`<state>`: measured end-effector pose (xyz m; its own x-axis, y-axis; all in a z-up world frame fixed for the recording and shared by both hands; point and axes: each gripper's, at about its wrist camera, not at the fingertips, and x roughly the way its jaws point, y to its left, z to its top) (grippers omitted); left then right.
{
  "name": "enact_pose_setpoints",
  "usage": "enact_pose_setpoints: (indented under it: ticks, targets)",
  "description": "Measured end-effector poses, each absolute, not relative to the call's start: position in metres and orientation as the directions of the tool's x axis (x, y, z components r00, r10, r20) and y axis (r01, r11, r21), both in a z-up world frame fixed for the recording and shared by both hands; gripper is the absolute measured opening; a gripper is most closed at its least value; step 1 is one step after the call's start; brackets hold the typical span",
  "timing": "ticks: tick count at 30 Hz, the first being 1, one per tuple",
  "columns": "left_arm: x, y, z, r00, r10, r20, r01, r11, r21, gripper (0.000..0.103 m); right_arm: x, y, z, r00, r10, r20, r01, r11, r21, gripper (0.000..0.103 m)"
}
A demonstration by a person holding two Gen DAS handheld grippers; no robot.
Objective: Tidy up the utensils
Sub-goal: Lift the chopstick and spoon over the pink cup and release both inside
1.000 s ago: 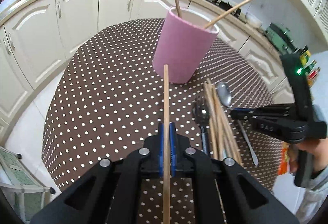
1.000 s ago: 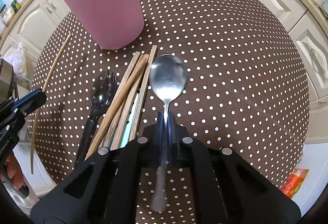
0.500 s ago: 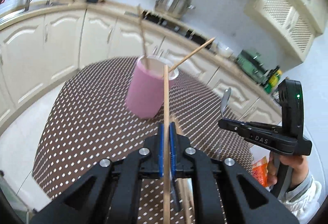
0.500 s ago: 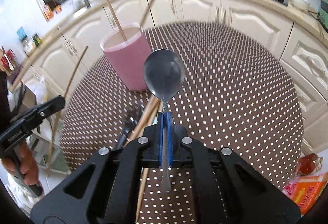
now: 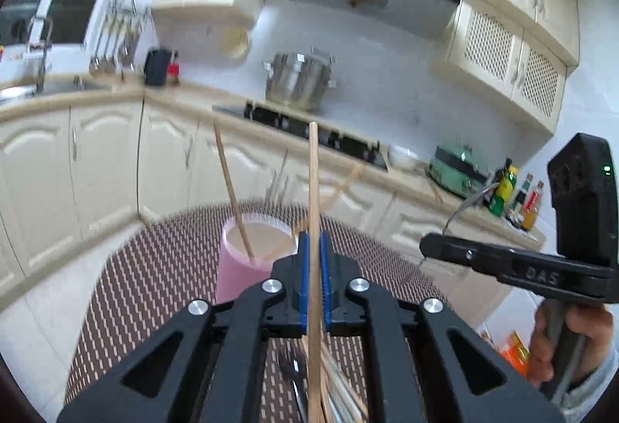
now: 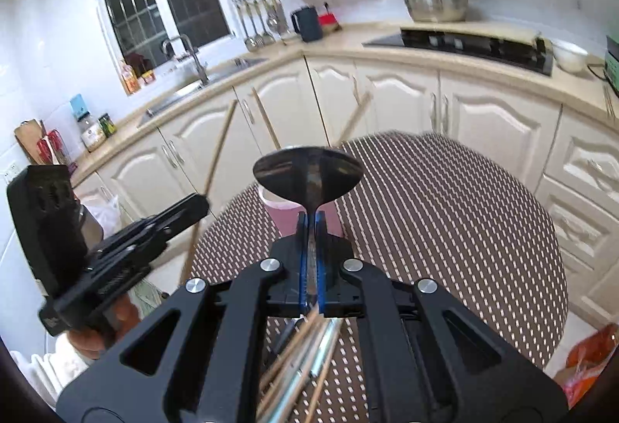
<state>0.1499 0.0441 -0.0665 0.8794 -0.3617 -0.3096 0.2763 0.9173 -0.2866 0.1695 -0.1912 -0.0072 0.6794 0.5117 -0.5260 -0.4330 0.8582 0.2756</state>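
One pink cup [image 5: 247, 260] holds two chopsticks [image 5: 232, 190]; above it, the left gripper [image 5: 314, 249] pinches one chopstick [image 5: 313, 190]; the right gripper [image 6: 310, 225], lettered "DAS", pinches one spoon [image 6: 308, 173]; loose chopsticks [image 6: 298, 365] lie near the cup.

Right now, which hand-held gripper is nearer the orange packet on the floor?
Right. The right hand-held gripper is raised at the table edge just above the orange packet; the left hand-held gripper sits farther across the table from it.

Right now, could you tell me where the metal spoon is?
The metal spoon is clamped by its handle in the right tool, bowl raised in front of the pink cup on the dotted table.
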Motion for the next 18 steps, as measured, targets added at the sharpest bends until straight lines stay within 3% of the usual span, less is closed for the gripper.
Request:
enact_pose_setpoints:
  ticks: [6,12,18]
  targets:
    - [0.17,0.045,-0.048,0.941,-0.288,-0.176,0.243,0.94,-0.241,0.006,0.184,-0.169,0.019,0.695,0.549,-0.465,-0.482,0.835,0.266,0.004]
    - [0.2,0.048,-0.033,0.974,-0.225,-0.036,0.207,0.94,-0.272,0.006,0.205,-0.155,0.032,0.691,0.574,-0.439,-0.507,0.818,0.272,0.004]
    - [0.228,0.045,-0.034,0.985,-0.171,0.02,0.17,0.948,-0.268,0.006,0.228,-0.146,0.031,0.677,0.591,-0.439,-0.529,0.805,0.269,0.004]
